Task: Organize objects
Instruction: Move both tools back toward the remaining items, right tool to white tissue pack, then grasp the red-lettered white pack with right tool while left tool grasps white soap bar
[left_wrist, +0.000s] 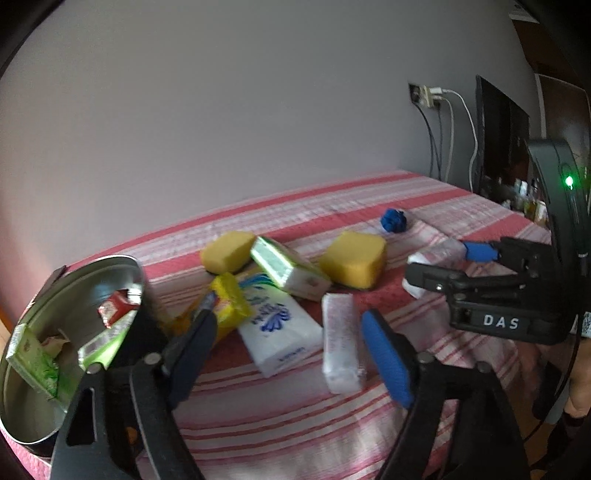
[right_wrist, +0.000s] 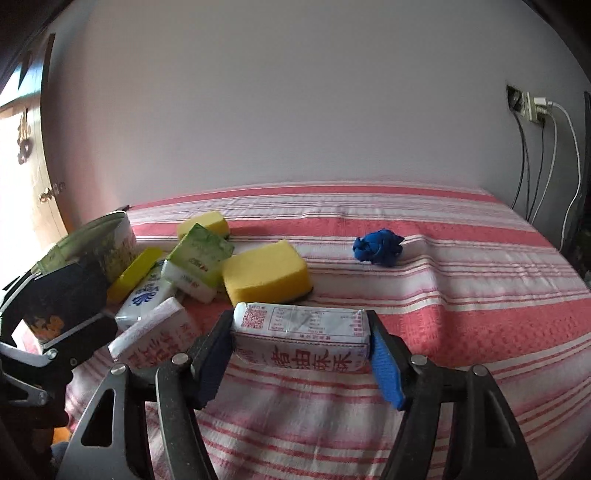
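In the right wrist view my right gripper (right_wrist: 299, 354) is shut on a white tissue pack with red characters (right_wrist: 301, 338), its pads pressing on both ends just above the striped cloth (right_wrist: 443, 295). The left wrist view shows that gripper (left_wrist: 439, 262) at the right with the pack (left_wrist: 412, 291). My left gripper (left_wrist: 288, 321) is open over a white pack with blue print (left_wrist: 280, 332) and a white-and-red pack (left_wrist: 341, 343). A yellow pack (left_wrist: 231, 306) lies by its left finger. Two yellow sponges (left_wrist: 227, 251) (left_wrist: 354, 264) and a green-and-white pack (left_wrist: 288, 273) lie behind.
A round metal tin (left_wrist: 92, 266) at the left holds green packs and a red one. A crumpled blue cloth (right_wrist: 378, 245) lies farther back. A wall socket with cables (right_wrist: 532, 107) and a dark screen (left_wrist: 498, 147) stand at the right.
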